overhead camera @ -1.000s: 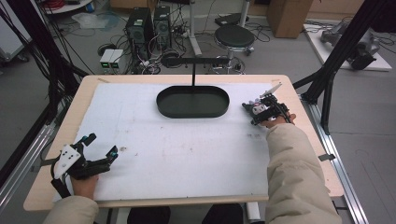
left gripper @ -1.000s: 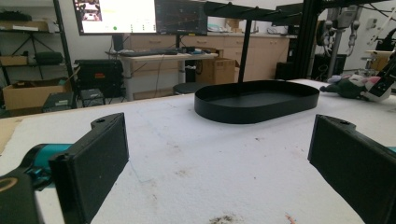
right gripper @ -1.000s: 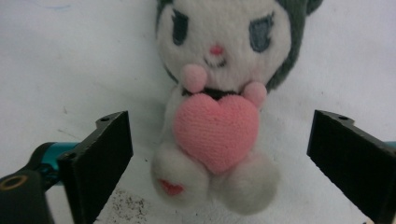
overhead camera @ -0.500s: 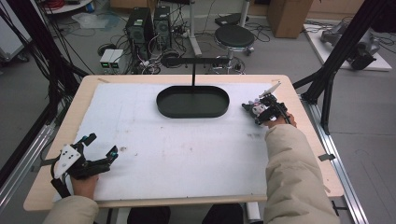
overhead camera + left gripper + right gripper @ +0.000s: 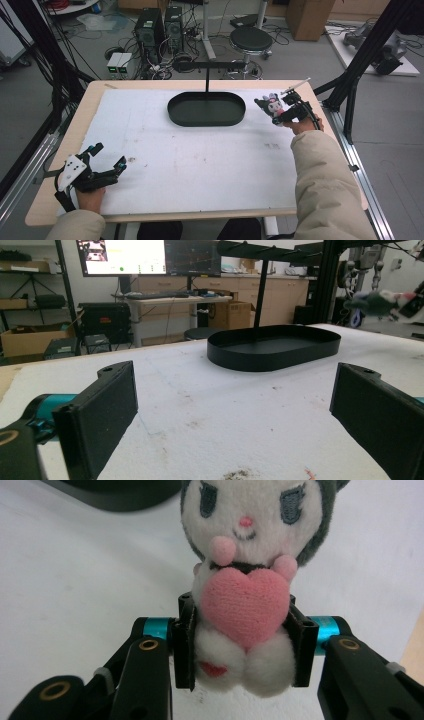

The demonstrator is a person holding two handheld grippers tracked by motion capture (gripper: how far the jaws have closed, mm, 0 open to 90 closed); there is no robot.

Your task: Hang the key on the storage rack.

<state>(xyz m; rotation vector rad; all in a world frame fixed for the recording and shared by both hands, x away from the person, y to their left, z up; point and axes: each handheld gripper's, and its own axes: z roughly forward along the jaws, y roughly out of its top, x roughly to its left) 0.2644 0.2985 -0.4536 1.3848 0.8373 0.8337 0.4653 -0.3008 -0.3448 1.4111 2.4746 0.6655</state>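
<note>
Black oval tray (image 5: 206, 109) sitting empty; right gripper (image 5: 280, 111) beside it clamping plush toy (image 5: 248, 580), left gripper (image 5: 106, 161) gaping wide, holding nothing.

Plush toy (image 5: 245, 580): white face, dark grey hood, pink heart and paws. Tray (image 5: 206, 108) was black. Table cover (image 5: 190, 160) white, speckled. Gripper jaws black, teal axles. Sleeve (image 5: 325, 190) beige.

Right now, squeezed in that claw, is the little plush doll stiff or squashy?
Probably squashy: the plush doll bulges around the right claw pinching its body. Its fuzzy fabric likely grips rather than slips. It seems light, held up by its lower half alone.
</note>
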